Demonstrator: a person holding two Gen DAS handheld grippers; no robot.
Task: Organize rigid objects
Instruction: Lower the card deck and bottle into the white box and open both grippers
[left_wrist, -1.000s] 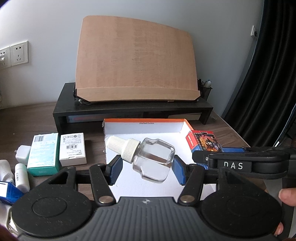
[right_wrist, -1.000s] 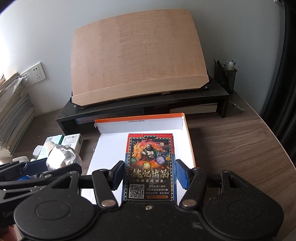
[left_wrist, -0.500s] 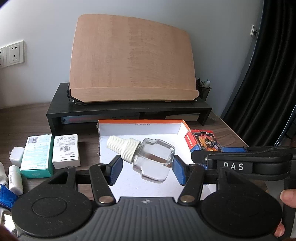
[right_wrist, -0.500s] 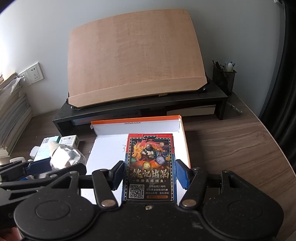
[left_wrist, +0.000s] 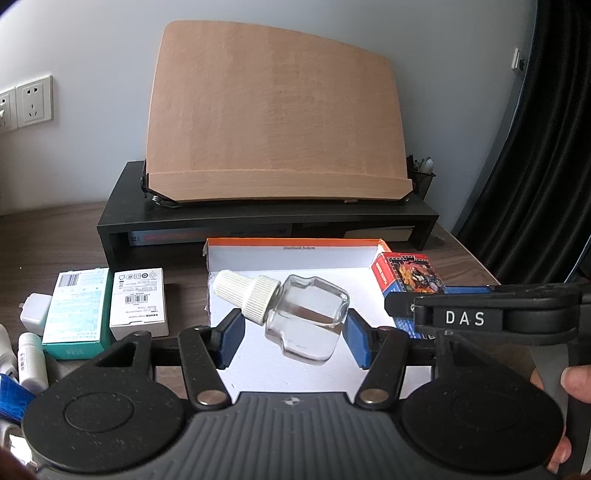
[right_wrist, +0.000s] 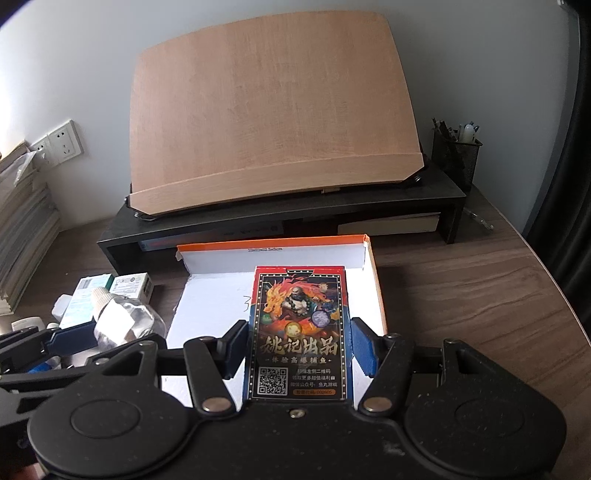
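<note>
Two grippers hang side by side above the white tray (right_wrist: 207, 317) with the orange rim, each loaded. Left gripper (left_wrist: 293, 341): blue pads pressed on the glass body of a clear dropper bottle (left_wrist: 306, 321), whose long axis runs crosswise, white cap toward the tray's left edge. Right gripper (right_wrist: 299, 354): jaws set moderately wide, closed on the long sides of a card box (right_wrist: 299, 332) (long axis pointing at the tray's far wall), over the right half. Judged next: lowering both into the tray directly beneath. Small cartons (left_wrist: 138, 308) lie on the desk beyond the tray's left edge.
</note>
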